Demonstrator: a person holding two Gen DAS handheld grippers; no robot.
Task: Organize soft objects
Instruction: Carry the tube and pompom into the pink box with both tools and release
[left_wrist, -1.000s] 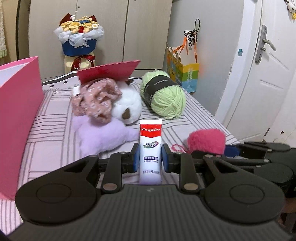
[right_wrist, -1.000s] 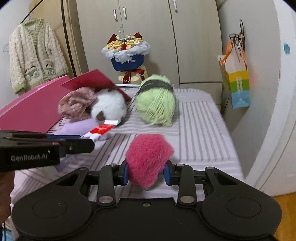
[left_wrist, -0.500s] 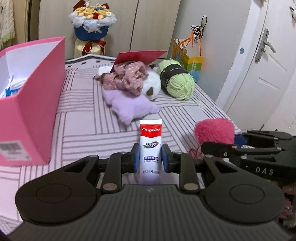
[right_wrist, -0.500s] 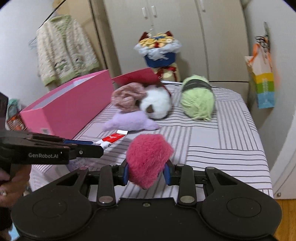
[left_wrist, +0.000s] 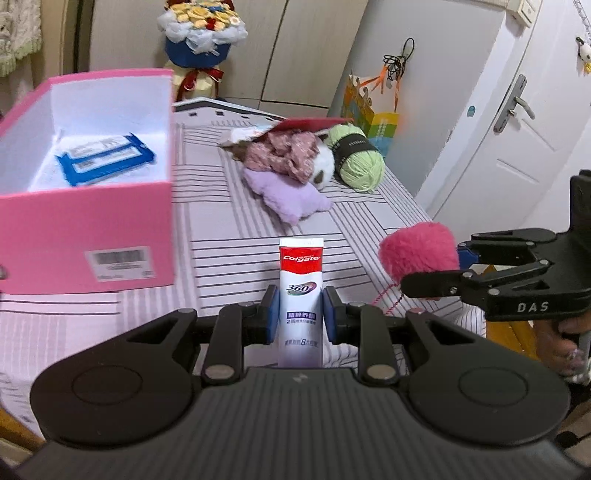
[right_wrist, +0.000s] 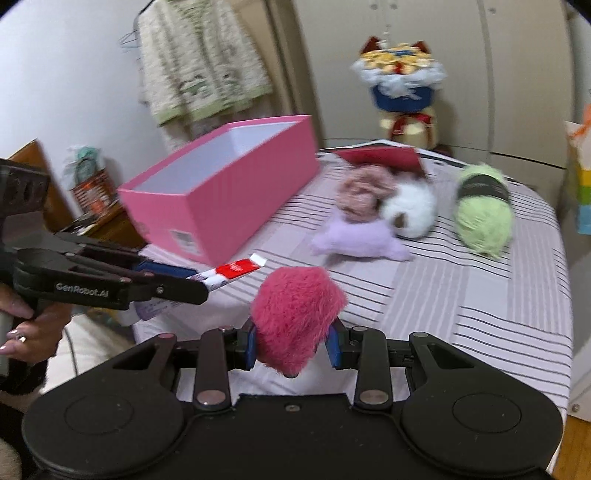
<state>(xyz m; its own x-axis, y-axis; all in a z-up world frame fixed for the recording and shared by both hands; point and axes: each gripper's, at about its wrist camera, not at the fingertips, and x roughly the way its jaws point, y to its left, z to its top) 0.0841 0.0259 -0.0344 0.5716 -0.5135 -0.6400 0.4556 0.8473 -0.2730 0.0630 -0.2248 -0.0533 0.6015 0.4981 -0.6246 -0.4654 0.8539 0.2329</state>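
- Both grippers have drawn back and risen from the pile of soft things since a second ago; the pink box, then only a wall at the left edge of the left wrist view, now shows its open inside
- left gripper is clamped on the Colgate toothpaste tube; the blue pads press both its sides, the tube stands upright between them, above the bedcover; this grip is unchanged from the earlier frames
- right gripper is closed on the pink fluffy ball; the fur bulges out over the pads, so the grip looks soft but firm, as before; a thin pink thread hangs under the ball
- pink box lies just left of the tube; inside it a blue pack lies on the white floor
- I judge both things are being carried to the box, and the drop is not yet done
- still on the striped bedcover, well apart from the grippers: the lilac plush, a floral cloth on it, a white plush toy touching both, a green yarn skein just beside, with a red card on top of the pile; these did not shift on the bed, they only look farther away
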